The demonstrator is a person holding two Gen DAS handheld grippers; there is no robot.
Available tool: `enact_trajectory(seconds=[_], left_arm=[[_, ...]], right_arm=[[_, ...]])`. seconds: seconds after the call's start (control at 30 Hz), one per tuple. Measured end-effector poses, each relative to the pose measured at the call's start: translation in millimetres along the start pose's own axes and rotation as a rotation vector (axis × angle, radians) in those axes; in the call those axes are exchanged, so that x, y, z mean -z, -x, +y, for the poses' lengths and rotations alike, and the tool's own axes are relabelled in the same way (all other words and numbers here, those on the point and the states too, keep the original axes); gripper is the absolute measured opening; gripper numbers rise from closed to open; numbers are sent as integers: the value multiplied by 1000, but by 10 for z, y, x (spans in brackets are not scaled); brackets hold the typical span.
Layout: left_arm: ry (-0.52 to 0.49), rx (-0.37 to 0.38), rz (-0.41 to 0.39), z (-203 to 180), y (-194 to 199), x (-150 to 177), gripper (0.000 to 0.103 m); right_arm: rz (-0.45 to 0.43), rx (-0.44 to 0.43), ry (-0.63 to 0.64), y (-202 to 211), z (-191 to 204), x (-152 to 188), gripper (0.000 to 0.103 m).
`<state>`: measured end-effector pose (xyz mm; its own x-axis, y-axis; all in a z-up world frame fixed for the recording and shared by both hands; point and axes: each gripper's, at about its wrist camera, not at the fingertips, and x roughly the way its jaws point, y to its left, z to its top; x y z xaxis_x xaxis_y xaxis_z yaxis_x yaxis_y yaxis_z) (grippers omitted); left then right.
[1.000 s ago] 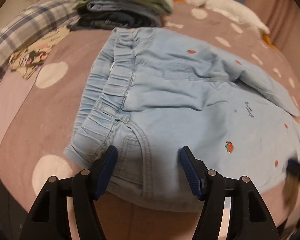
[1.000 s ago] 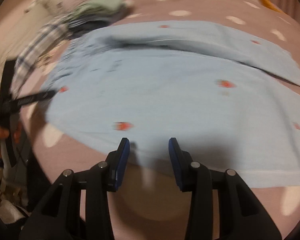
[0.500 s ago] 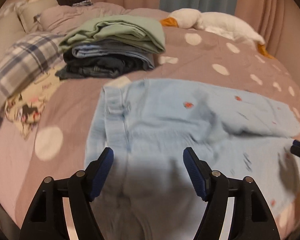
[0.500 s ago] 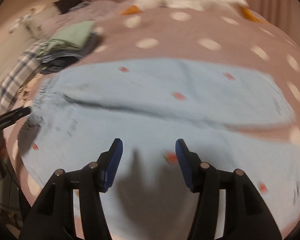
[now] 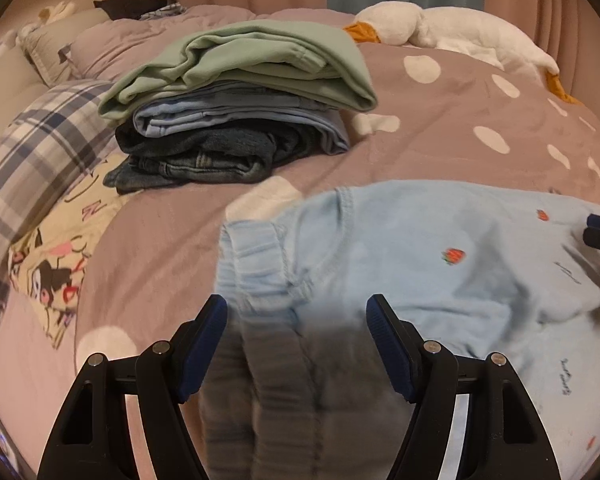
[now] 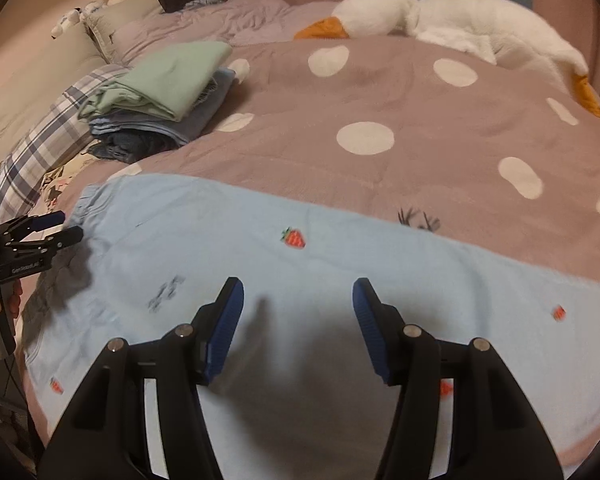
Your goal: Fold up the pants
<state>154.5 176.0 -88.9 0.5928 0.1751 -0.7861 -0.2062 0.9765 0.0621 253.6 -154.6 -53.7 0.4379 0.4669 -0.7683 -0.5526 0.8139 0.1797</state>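
**Pale denim laid lengthwise, both tools empty**

Light-blue pants (image 6: pixel 300 264) with strawberry motifs spread flat across the dotted mauve bed cover (image 6: pixel 380 92), already doubled leg on leg by the look of it, elastic waistband (image 5: pixel 260 264) toward the left. Left tool (image 5: pixel 296 332) poised over the waistband end, fingers wide apart, gripping nothing. Right tool (image 6: pixel 298 312) above the mid-leg stretch, likewise spread and empty. Beyond the pants, well apart: a stack of folded clothes (image 5: pixel 240 108), a plaid blanket (image 5: pixel 36 152) and a white plush goose (image 6: pixel 440 16).

Probably the crosswise fold next. For a clean result: pinch both layers together at the near edge, one tool at each end of the same side, not just the top layer. Lift only enough to clear the cover, carry the hems over to meet the waistband, keep both tools level so the crease runs straight. Watch the bunchy elastic; a shallow bite there risks slipping. Smooth the soft ridge near the seat before creasing.
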Motion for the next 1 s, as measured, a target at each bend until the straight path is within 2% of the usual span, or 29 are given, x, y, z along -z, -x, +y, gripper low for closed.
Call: enact_trajectory(seconds=[0.13,0.27,0.4,0.47,0.63,0.8,0.9,1.0], left_arm=[[35,16,3,208,-152,-85,72],[91,156,44,394,-308,-96,75],[125,193,57,459,-380,-123,80],[140,222,76,472,-428,-139,80],[143,240,48,517,-375,-207,80],[241,287,8,830,-351,-248,80],[250,307,39,873,-471,-264,80],[249,391,67,797,-589,-279,78]], right_arm=[[41,-7,38,-266,-10,-164,57],[113,-19,85,-490,-49,-268,59],[139,-23,124,-559,-75,-325,61],[166,-42,142,-585,-65,-337,66],[157,-58,123,-585,-104,-417,66],[152,-42,118,-639,-122,-483,67],[206,-38,141,-807,-132,-487,68],[212,-70,145,-864,-140,-517,75]])
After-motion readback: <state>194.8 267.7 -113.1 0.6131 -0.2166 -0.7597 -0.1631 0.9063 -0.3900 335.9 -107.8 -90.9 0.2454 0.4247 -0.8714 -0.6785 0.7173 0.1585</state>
